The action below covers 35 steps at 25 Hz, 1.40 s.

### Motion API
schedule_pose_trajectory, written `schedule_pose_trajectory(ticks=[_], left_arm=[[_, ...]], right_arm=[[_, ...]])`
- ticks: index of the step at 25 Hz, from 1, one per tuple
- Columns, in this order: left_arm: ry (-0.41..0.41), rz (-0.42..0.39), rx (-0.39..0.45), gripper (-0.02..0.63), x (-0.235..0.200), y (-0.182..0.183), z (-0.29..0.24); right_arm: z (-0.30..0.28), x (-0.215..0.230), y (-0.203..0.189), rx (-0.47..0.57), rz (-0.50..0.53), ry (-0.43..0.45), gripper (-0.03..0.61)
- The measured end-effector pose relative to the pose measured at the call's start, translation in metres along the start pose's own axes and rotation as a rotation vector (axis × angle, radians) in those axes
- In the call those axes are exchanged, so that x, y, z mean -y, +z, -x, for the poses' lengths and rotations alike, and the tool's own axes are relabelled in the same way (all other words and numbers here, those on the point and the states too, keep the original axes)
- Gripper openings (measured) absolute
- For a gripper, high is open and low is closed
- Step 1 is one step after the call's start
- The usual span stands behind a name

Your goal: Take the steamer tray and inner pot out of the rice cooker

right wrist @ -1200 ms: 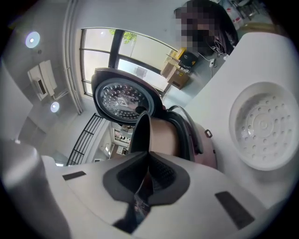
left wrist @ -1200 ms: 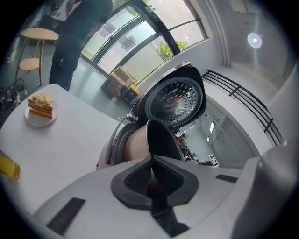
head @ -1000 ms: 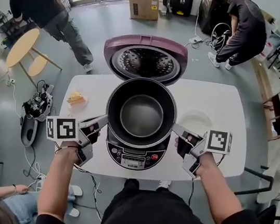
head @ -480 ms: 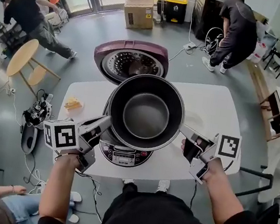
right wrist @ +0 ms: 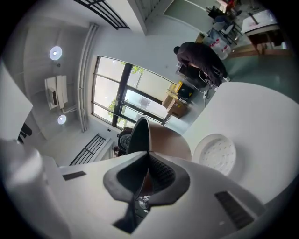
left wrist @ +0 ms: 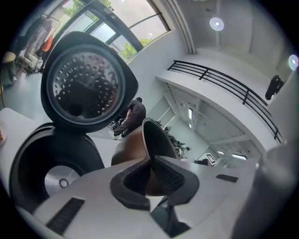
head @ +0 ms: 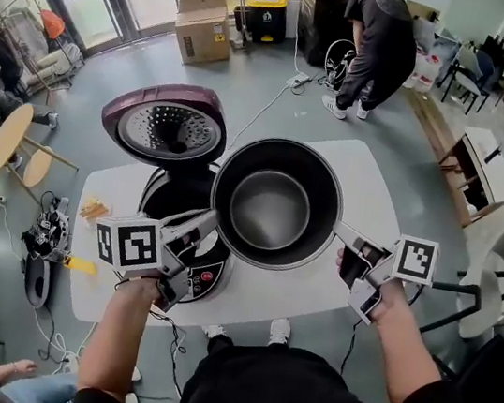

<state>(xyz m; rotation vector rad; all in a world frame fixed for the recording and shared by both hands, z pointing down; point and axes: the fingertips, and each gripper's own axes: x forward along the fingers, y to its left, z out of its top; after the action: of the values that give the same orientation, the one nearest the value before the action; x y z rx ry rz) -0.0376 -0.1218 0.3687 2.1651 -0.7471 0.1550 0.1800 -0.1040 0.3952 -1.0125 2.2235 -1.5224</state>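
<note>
The white table [head: 370, 172] carries the rice cooker [head: 169, 200], its lid [head: 162, 127] tipped back and its cavity bare. The dark inner pot [head: 274, 211] is out of the cooker, held up between both grippers just to the cooker's right, over the tabletop. In the right gripper view, the white perforated steamer tray [right wrist: 216, 153] lies flat on the table near the pot. The left gripper [head: 208, 224] pinches the pot's rim on one side, the right gripper [head: 341, 228] nips the opposite rim
</note>
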Motion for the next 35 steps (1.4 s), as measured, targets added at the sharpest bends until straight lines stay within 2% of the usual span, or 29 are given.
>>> schedule_pose_trajectory(ticks=[6, 16, 28, 35], left_arm=[[-0.031, 0.014, -0.058, 0.028, 0.025, -0.016, -0.085], [-0.090, 0.082, -0.158, 0.026, 0.047, -0.076, -0.208], [-0.110, 0.181, -0.282, 0.025, 0.026, -0.154, -0.295], [-0.096, 0.204, -0.339, 0.025, 0.013, -0.184, -0.321]], right_arm=[[0.062, 0.049, 0.036, 0.090, -0.023, -0.076, 0.006], [0.152, 0.141, 0.066, 0.184, -0.081, -0.226, 0.005], [0.202, 0.245, 0.050, 0.216, -0.202, -0.385, 0.005], [0.213, 0.283, 0.036, 0.222, -0.244, -0.422, 0.005]])
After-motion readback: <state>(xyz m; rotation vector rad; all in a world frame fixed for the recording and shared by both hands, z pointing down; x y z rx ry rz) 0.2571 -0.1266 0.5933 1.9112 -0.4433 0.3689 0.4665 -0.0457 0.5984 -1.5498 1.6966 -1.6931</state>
